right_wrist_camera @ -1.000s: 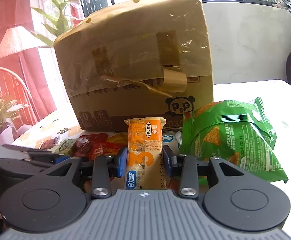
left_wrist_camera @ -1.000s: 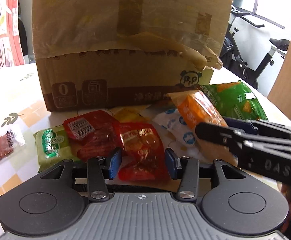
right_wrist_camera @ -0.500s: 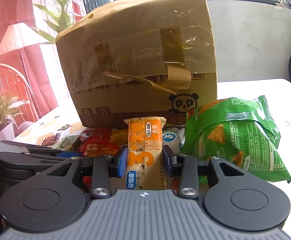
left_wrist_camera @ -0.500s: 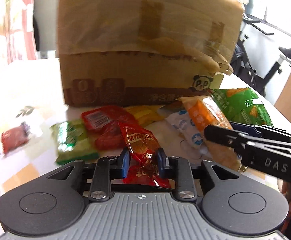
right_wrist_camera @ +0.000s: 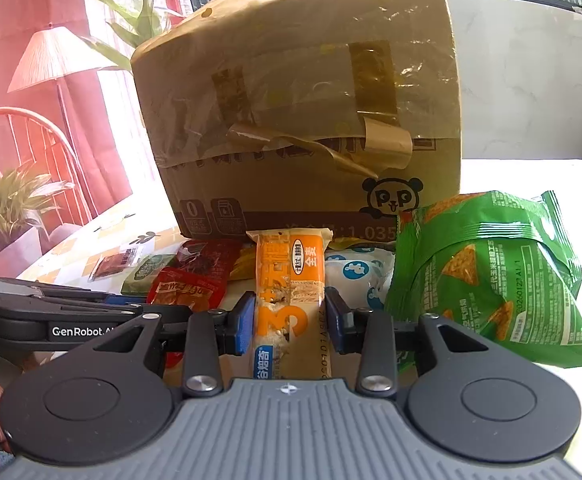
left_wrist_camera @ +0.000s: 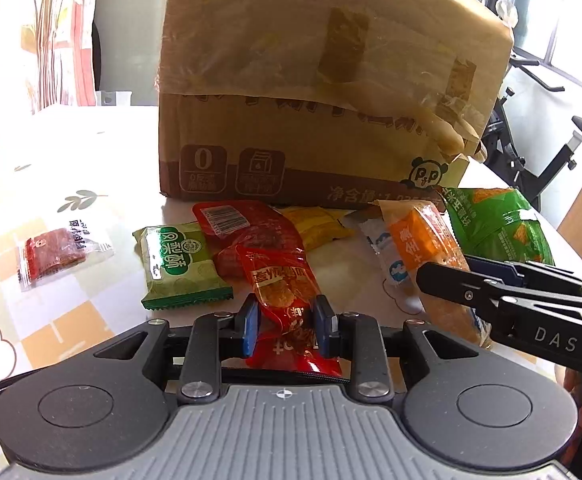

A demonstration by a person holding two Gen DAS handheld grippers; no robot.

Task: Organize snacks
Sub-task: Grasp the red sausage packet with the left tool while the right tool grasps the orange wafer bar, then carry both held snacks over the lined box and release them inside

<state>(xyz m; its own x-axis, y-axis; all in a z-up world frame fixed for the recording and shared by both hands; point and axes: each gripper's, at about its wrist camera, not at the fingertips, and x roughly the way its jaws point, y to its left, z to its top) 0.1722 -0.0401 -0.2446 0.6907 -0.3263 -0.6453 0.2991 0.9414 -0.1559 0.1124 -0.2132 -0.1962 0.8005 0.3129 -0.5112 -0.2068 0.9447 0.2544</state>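
Observation:
My left gripper (left_wrist_camera: 285, 326) is shut on a red snack packet (left_wrist_camera: 287, 292), held just above the table. My right gripper (right_wrist_camera: 290, 326) is shut on an orange cereal bar (right_wrist_camera: 291, 280); the same bar shows in the left wrist view (left_wrist_camera: 431, 248). Loose snacks lie before a big cardboard box (left_wrist_camera: 323, 92): a green biscuit pack (left_wrist_camera: 179, 268), a larger red packet (left_wrist_camera: 251, 228), a yellow packet (left_wrist_camera: 315, 224), a white-and-blue packet (right_wrist_camera: 355, 272) and a green chip bag (right_wrist_camera: 487, 276). A small clear packet of red jerky (left_wrist_camera: 57, 252) lies apart at the left.
The taped box (right_wrist_camera: 303, 120) stands upright behind the snacks. The table has a patterned cloth (left_wrist_camera: 31, 320). An exercise bike (left_wrist_camera: 551, 152) stands beyond the table's right edge. A red chair (right_wrist_camera: 23, 148) and plants are at the far left.
My left gripper closed on the red snack packet and lifted it slightly, shifting left. My right gripper kept its hold on the orange bar and barely moved.

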